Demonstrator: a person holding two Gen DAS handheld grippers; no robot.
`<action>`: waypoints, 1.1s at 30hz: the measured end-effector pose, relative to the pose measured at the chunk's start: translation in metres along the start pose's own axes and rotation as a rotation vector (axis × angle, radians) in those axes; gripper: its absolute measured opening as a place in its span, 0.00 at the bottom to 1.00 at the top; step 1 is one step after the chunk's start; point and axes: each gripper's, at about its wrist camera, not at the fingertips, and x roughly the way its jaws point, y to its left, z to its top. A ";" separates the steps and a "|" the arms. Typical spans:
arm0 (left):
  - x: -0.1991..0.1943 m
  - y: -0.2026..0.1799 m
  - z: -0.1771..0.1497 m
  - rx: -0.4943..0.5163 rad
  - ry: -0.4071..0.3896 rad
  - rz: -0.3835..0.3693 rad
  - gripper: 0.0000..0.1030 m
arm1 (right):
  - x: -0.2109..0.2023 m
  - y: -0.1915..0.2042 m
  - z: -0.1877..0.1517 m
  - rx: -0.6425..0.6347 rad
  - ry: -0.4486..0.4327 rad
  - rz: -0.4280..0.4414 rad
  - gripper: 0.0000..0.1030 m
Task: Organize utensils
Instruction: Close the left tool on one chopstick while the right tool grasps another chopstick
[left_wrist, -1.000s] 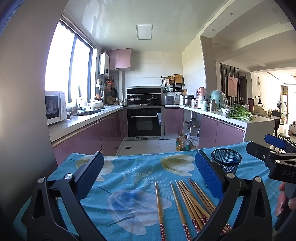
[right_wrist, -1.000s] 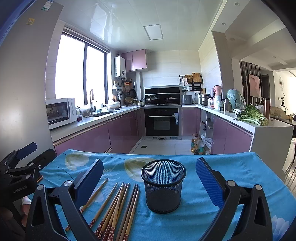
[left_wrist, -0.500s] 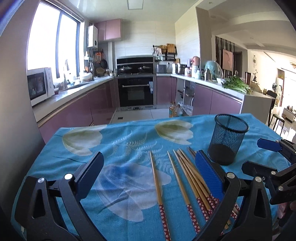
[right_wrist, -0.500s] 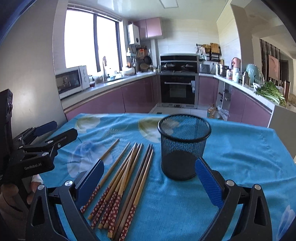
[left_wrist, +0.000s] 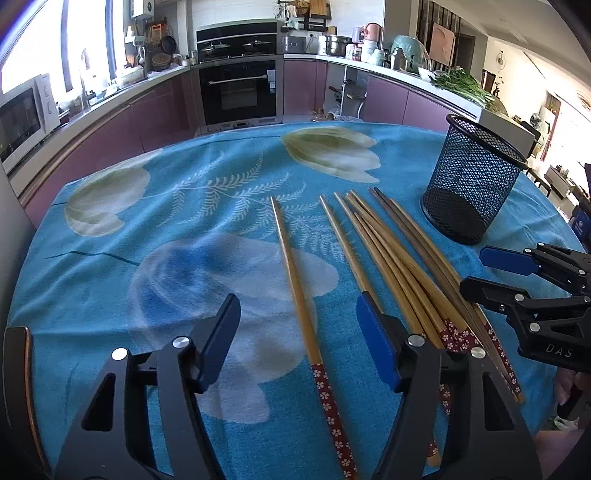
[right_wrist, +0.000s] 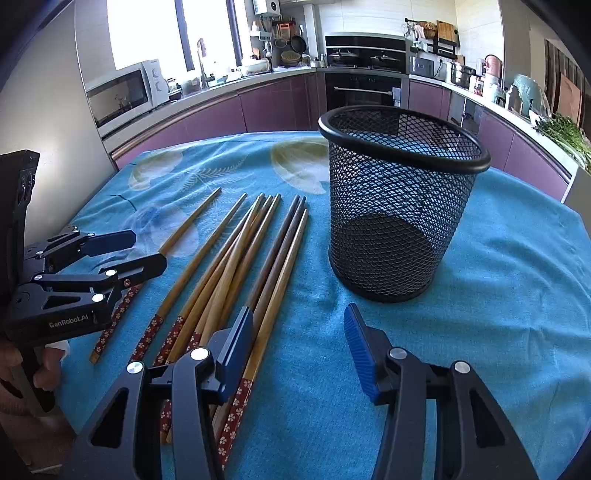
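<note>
Several wooden chopsticks (left_wrist: 399, 266) with red flowered ends lie side by side on the blue cloth. One single chopstick (left_wrist: 295, 284) lies apart to their left. It runs between the fingers of my left gripper (left_wrist: 297, 332), whose jaws are closing without touching it. A black mesh cup (right_wrist: 399, 206) stands upright and empty to the right of the chopsticks (right_wrist: 229, 266). My right gripper (right_wrist: 299, 347) hovers in front of the cup, its jaws closing. The rightmost chopstick (right_wrist: 280, 280) lies just inside its left finger, untouched. Each gripper shows in the other's view: right gripper (left_wrist: 480, 273), left gripper (right_wrist: 136, 253).
The flower-printed blue tablecloth (left_wrist: 184, 206) covers the whole table, and its far edge drops off toward the kitchen floor. Purple cabinets, an oven (left_wrist: 240, 88) and a microwave (right_wrist: 122, 92) stand well beyond. A person's hand (right_wrist: 22, 373) holds the left gripper's handle.
Both grippers have tipped downward and sunk toward the table, so the chopsticks and cup loom larger. Both pairs of jaws have narrowed from fully wide.
</note>
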 end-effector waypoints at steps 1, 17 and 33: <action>0.004 0.000 0.001 0.001 0.014 -0.009 0.57 | 0.000 0.000 0.000 -0.003 0.003 -0.001 0.46; 0.022 -0.013 0.023 0.034 0.075 -0.051 0.21 | 0.017 0.007 0.013 -0.036 0.049 -0.012 0.18; -0.009 -0.003 0.025 -0.058 0.016 -0.122 0.08 | -0.018 -0.001 0.017 0.007 -0.059 0.108 0.05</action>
